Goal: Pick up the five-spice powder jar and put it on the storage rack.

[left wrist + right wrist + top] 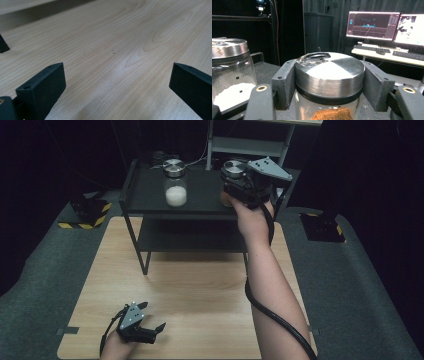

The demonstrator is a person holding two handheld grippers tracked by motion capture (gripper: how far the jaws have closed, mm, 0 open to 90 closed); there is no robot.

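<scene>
- The right gripper [329, 82] has its jaws clamped on the metal lid [330, 72] of a glass jar [329, 112] with brown powder at the bottom; one pad sits on each side of the lid, level with its rim.
- That jar stands on the top tray of a black shelf [150, 195] at the far end of the table [200, 290], near the tray's right end; in the high view the right gripper [239, 187] hides most of it.
- The step in hand looks like unscrewing or lifting at the lid. To do it well, keep the pads square on the lid's band, not slipping up onto the bevel, and turn about the jar's own axis so the glass does not walk toward the edge.
- A second jar [176, 182] with white powder stands to the left on the same tray, apart from the held one; there is room between them, but a wide sweep of the wrist could reach it.
- The tray has a raised lip, which gives some guard; the right end is close, so any lift should go straight up first.
- The left gripper [150, 322] rests low on the near table, jaws wide and holding nothing, well clear of the shelf, with bare wood all round.
</scene>
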